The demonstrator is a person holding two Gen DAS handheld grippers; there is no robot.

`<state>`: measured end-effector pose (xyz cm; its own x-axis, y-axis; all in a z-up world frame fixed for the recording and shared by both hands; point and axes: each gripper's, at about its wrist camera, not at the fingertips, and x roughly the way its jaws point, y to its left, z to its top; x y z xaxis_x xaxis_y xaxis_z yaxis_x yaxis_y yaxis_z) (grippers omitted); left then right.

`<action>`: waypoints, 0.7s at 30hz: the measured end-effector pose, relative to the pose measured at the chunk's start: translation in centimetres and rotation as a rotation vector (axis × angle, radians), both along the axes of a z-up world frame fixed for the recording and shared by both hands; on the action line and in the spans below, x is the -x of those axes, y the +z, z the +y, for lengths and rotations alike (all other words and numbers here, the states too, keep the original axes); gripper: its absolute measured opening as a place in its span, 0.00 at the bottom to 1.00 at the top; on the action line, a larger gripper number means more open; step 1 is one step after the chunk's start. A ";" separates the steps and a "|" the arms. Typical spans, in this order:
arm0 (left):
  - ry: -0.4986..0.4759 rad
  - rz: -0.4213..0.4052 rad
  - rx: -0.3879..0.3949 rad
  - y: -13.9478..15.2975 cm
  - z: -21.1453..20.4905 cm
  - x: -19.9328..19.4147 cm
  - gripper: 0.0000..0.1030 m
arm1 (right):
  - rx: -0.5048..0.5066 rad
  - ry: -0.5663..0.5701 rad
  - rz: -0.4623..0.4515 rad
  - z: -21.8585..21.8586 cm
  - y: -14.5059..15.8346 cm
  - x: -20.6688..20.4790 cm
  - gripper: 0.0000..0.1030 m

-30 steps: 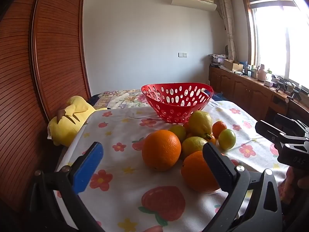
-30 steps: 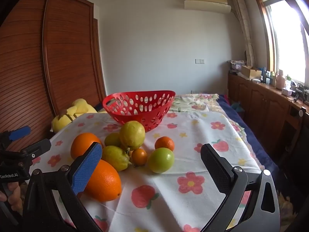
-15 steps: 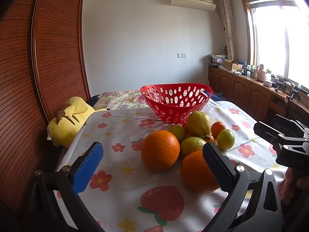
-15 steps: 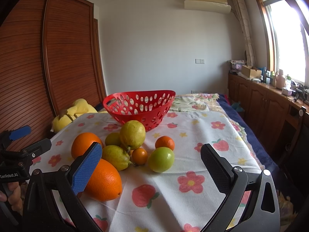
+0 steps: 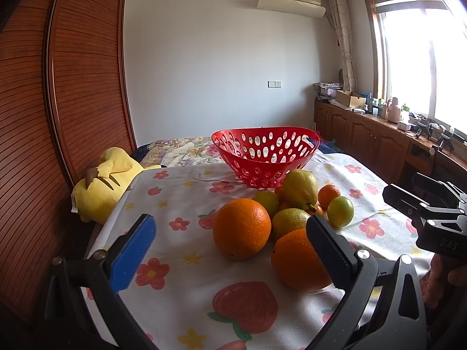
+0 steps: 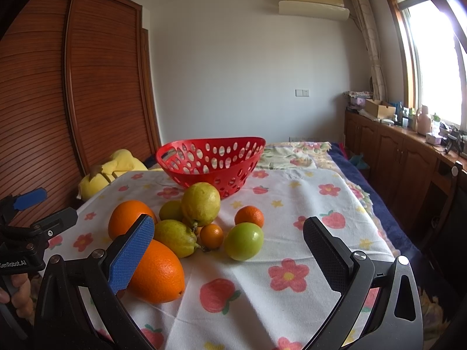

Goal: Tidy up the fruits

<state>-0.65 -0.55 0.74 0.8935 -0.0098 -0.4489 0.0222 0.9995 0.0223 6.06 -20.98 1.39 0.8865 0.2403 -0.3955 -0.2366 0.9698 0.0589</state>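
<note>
**fruit cluster on a flowered cloth, both grippers spread wide and empty**

left wrist view: the left gripper (image 5: pixel 230 242) has its jaws wide apart, holding nothing, above the near edge of the flowered tablecloth (image 5: pixel 181 265). a large orange (image 5: pixel 241 228) sits between the fingers' line of sight; a second orange (image 5: pixel 297 259) is partly covered by the black right finger (image 5: pixel 329 250). only this view shows the side of the right gripper's body at the right edge.

right wrist view: the right gripper (image 6: pixel 227 250) is likewise spread wide and empty. its blue left finger (image 6: pixel 131 256) overlaps the near orange (image 6: pixel 159 272). seen clearly only here are a green round fruit (image 6: pixel 243 240), a small orange citrus (image 6: pixel 211 235), a tangerine (image 6: pixel 249 216) and a yellow-green pear (image 6: pixel 175 237) lying on its side. the tall yellow pear (image 6: pixel 200 203) stands at the cluster's centre.

surroundings: a yellow plush toy (image 5: pixel 102 180) lies off the cloth's left side, against a slatted wooden wardrobe (image 5: pixel 58 116).

container: the red perforated basket (image 6: pixel 210 160) stands just behind the cluster; no fruit shows through its holes.
</note>
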 end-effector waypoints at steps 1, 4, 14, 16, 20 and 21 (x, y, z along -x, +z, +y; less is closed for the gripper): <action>0.000 0.000 0.000 0.0 0.0 0.0 1.00 | 0.000 0.000 0.000 0.0 0.0 0.0 1.00; -0.001 -0.001 0.001 0.2 -0.1 0.0 1.00 | 0.000 0.000 0.000 0.0 0.0 0.0 1.00; -0.003 -0.002 0.000 0.5 -0.3 0.0 1.00 | 0.000 0.001 -0.001 0.1 0.0 0.0 1.00; -0.003 -0.002 0.000 0.6 -0.3 0.0 1.00 | -0.001 0.001 -0.001 0.1 0.0 0.0 1.00; -0.003 -0.002 0.000 0.6 -0.4 0.0 1.00 | 0.000 0.001 -0.001 0.1 0.0 0.0 1.00; -0.003 -0.002 0.000 0.6 -0.4 0.0 1.00 | -0.001 0.001 -0.001 0.1 0.0 0.0 1.00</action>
<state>-0.68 -0.91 1.37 0.8946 -0.0126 -0.4467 0.0251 0.9994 0.0220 6.02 -20.86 1.40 0.8866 0.2416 -0.3944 -0.2379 0.9695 0.0593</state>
